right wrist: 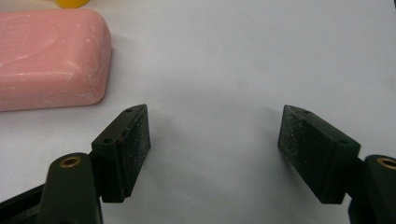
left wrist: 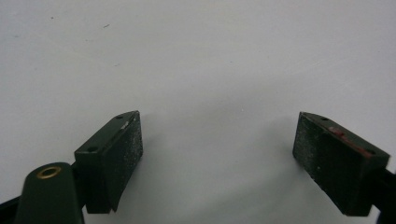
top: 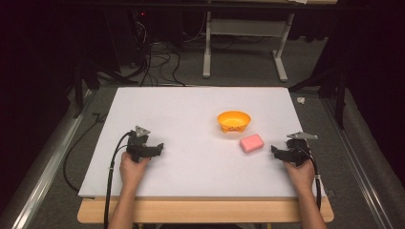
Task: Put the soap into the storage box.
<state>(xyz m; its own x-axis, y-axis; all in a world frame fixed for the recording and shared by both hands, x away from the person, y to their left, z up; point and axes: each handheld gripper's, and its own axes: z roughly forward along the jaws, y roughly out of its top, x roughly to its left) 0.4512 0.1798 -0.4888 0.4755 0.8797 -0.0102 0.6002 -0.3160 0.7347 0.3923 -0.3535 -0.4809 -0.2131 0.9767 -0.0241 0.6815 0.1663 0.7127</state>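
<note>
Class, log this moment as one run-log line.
left gripper: open, empty | right gripper: open, beside pink soap bar | orange plastic bowl: empty

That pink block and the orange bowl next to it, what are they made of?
The pink block looks like a bar of soap: matte and waxy, with rounded edges, a shallow dished top and whitish powdery scuffs. The orange bowl looks like moulded plastic: even bright colour, a smooth, slightly glossy surface, a thin rim and cut-outs in its foot. Neither can be told for certain by look alone.

A lab: white board (top: 191,138) on a bench, floor cables (top: 157,62), dark surrounds.
</note>
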